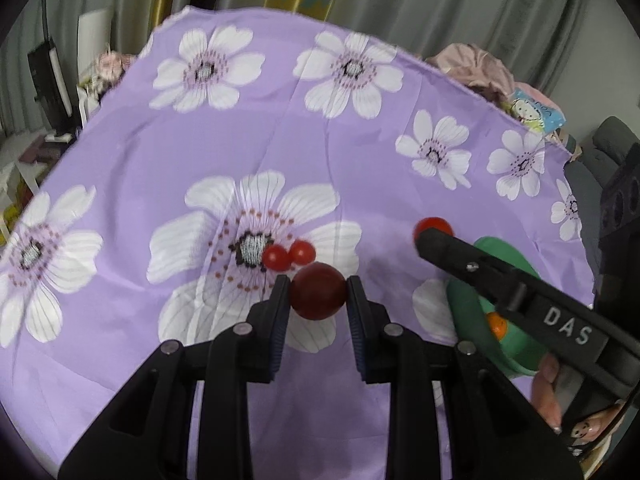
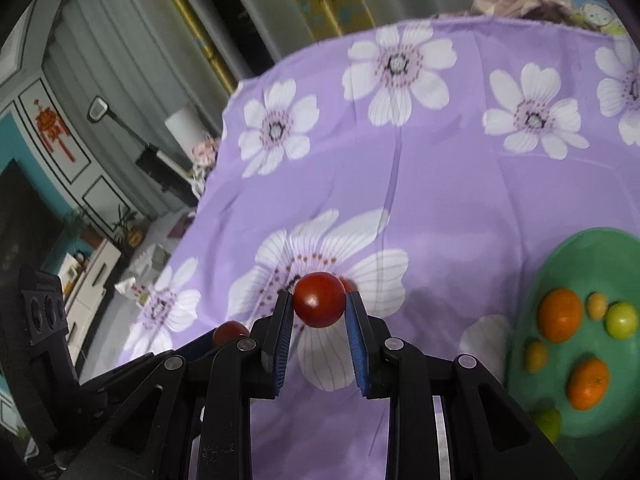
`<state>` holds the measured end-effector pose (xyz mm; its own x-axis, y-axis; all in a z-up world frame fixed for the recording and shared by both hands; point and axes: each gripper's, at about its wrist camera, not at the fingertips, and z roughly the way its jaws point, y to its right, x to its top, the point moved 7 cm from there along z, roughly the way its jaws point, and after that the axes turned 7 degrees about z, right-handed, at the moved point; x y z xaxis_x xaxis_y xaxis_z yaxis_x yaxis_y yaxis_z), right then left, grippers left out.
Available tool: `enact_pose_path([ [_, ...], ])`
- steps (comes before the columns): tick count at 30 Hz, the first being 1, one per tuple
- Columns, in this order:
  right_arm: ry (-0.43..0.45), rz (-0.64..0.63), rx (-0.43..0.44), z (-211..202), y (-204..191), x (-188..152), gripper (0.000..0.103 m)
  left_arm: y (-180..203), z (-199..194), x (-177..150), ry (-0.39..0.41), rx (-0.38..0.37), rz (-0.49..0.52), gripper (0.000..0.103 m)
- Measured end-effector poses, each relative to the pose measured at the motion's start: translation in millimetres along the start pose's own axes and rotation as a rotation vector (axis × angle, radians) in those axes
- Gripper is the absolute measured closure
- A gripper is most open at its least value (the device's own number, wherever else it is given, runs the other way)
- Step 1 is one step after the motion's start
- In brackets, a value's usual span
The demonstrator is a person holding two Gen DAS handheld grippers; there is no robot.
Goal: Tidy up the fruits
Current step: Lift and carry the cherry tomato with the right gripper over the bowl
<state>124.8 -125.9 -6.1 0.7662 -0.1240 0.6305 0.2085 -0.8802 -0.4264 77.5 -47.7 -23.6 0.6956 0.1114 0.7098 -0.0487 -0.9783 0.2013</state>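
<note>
My left gripper (image 1: 318, 282) is shut on a dark red tomato (image 1: 318, 300), held above the purple flowered cloth (image 1: 280, 140). Just beyond it, two small red tomatoes (image 1: 277, 258) (image 1: 302, 252) lie together on the cloth. My right gripper (image 2: 319, 295) is shut on a brighter red tomato (image 2: 319, 304); the left wrist view shows that tomato (image 1: 434, 226) at the tip of the right gripper (image 1: 430, 240). A green plate (image 2: 580, 256) at the right holds two oranges (image 2: 559, 314) (image 2: 589, 384) and several small yellow and green fruits. The left gripper's tomato (image 2: 230, 330) shows at lower left.
The cloth covers a table whose far edge runs along grey curtains. A heap of pink clothes (image 1: 476, 64) lies beyond the back right corner. Shelves and small furniture (image 2: 92, 264) stand off the left side. A hand (image 1: 548, 392) grips the right tool.
</note>
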Motion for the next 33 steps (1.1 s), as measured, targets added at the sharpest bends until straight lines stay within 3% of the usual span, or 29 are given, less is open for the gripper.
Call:
enact_pose_path([
  [8, 0.116, 0.037, -0.007, -51.5, 7.6, 19.6, 0.074, 29.4, -34.1, 20.3, 0.101, -0.051, 0.049, 0.076],
  [17, 0.251, 0.074, -0.102, -112.3, 29.8, 31.3, 0.074, 82.3, -60.4, 38.6, 0.185, -0.140, 0.146, 0.076],
  [25, 0.356, 0.141, -0.198, -161.7, 69.2, 38.5, 0.074, 130.0, -65.5, 47.7, 0.214, -0.229, 0.218, 0.076],
  [33, 0.384, 0.218, -0.300, -187.6, 111.7, 38.4, 0.074, 175.3, -53.2, 48.4, 0.189, -0.312, 0.276, 0.076],
])
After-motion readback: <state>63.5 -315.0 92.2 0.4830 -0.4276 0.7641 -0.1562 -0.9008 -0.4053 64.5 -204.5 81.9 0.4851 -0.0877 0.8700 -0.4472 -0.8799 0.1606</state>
